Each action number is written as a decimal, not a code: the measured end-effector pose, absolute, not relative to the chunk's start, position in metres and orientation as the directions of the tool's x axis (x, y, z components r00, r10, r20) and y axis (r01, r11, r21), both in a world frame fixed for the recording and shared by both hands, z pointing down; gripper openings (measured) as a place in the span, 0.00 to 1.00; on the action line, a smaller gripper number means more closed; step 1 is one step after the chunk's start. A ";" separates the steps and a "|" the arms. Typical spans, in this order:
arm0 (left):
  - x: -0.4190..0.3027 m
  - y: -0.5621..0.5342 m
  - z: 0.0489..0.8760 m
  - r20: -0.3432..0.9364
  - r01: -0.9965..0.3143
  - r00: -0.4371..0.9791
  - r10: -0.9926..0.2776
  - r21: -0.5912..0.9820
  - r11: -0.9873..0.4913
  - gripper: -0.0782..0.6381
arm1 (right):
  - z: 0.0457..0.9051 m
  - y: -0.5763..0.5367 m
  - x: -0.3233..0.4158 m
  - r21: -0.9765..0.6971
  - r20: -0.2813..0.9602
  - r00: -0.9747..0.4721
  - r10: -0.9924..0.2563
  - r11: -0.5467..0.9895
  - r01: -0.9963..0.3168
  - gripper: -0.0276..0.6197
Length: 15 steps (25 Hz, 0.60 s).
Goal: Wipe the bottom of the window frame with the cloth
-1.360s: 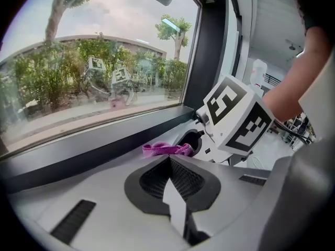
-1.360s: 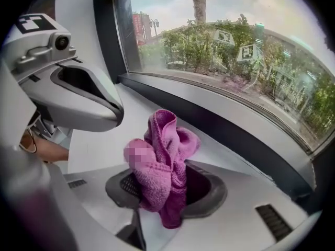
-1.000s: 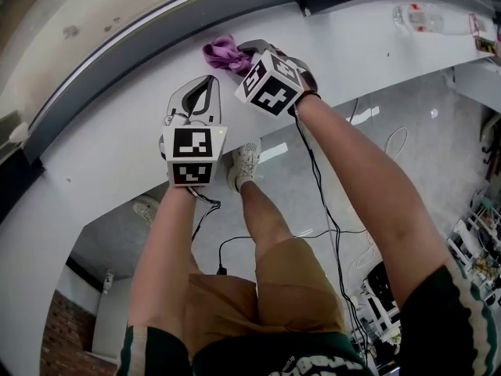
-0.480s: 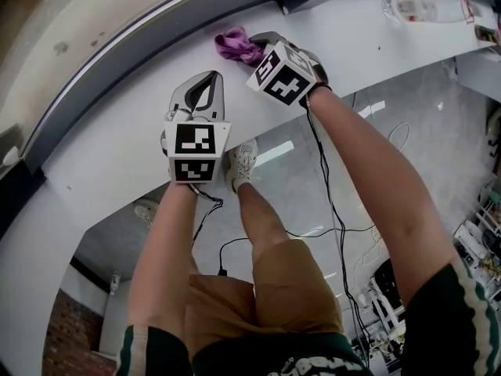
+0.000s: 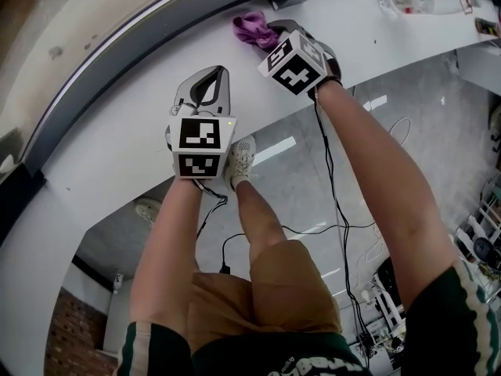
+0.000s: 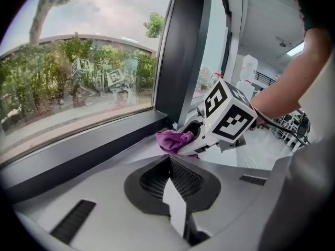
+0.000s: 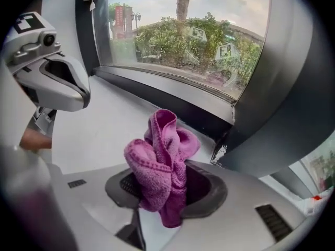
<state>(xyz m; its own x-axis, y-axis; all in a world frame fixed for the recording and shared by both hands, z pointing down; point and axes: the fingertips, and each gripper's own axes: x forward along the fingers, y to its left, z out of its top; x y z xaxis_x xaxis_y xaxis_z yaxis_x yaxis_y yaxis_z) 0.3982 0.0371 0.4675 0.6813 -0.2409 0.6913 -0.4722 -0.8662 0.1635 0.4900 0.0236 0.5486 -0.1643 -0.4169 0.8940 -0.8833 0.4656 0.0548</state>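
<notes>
Wiping looks under way on the broad smooth white sill [image 5: 102, 155] beside the dark grey metal window frame [image 7: 172, 95], where the right gripper [image 7: 167, 192], clamped on the crumpled purple terry cloth [image 7: 157, 166], next needs pressing railward, while the left gripper [image 6: 168, 158] is closed, empty.

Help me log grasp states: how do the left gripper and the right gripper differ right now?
The right gripper is shut on the bunched purple terry cloth; the left gripper is shut on nothing. The right gripper sits close to the dark window frame; the left gripper is farther back over the white sill. Both carry black-and-white marker cubes.
</notes>
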 end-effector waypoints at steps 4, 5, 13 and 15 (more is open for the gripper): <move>0.403 0.046 0.471 0.695 -0.454 0.685 -0.220 0.170 -0.875 0.11 | 0.549 0.026 0.487 0.098 0.887 -0.137 -0.442 0.469 -0.878 0.31; 0.403 0.048 0.471 0.697 -0.450 0.684 -0.216 0.170 -0.877 0.11 | 0.549 0.027 0.487 0.094 0.884 -0.138 -0.447 0.458 -0.884 0.31; 0.400 0.064 0.476 0.703 -0.428 0.686 -0.190 0.178 -0.886 0.11 | 0.548 0.041 0.486 0.103 0.882 -0.121 -0.455 0.438 -0.893 0.30; 0.401 0.066 0.478 0.701 -0.422 0.688 -0.186 0.179 -0.889 0.11 | 0.548 0.045 0.487 0.110 0.878 -0.114 -0.464 0.428 -0.897 0.30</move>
